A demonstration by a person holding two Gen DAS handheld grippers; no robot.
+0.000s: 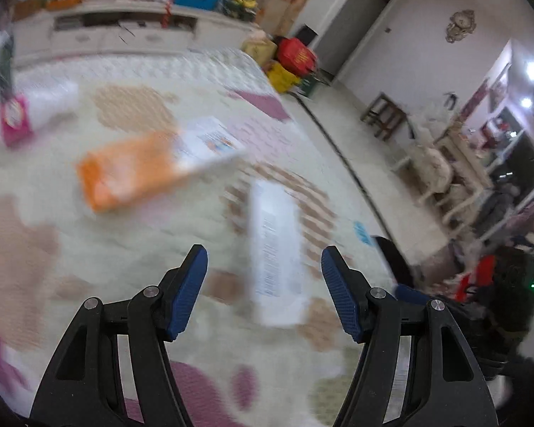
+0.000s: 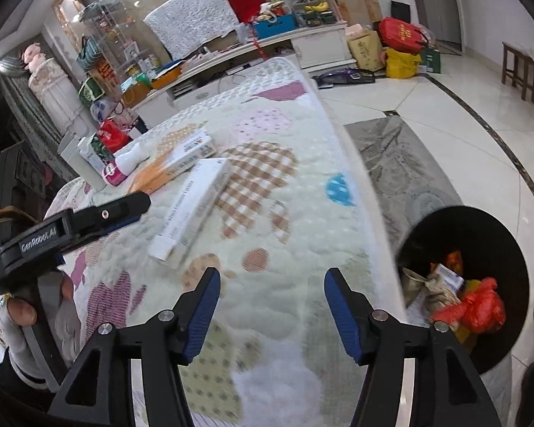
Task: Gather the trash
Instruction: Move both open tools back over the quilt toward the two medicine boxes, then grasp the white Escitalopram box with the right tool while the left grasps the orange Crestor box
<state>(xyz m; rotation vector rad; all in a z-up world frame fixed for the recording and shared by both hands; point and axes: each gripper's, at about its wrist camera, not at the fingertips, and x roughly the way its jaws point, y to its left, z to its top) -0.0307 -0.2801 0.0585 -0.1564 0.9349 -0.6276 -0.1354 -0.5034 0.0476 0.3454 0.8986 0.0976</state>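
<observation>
Blue pads (image 1: pixel 188 291) of the left gripper (image 1: pixel 263 288) sat closest, spread wide apart with nothing held. Right between them, a bit ahead, lay a long white box (image 1: pixel 276 252) on the soft quilt (image 1: pixel 124 267). Past the left finger and farther out lay an orange and white box (image 1: pixel 139 169), and farther still a white bottle with a pink label (image 1: pixel 28 114). That picture was very smeary, so the hand looked to be moving fast. A fast hand could bump the long white box and push it away, or close on the fluffy quilt and not the box. That was my guess.

Over on the other side, the right gripper (image 2: pixel 270 306) was also wide open and empty, held low over the quilt (image 2: pixel 284 320) and tipped down. Beyond its right finger, down on the floor, stood a black trash bin (image 2: pixel 495 235) with a red bag (image 2: pixel 480 306) and other scraps inside. The bin sat close to the bed edge, so a box could slide off and miss it. Ahead of the left finger lay the long white box (image 2: pixel 192 206), and the left gripper (image 2: pixel 139 203) reached in from that side, pointing across the quilt toward it. Both hands going for one box could knock together.
</observation>
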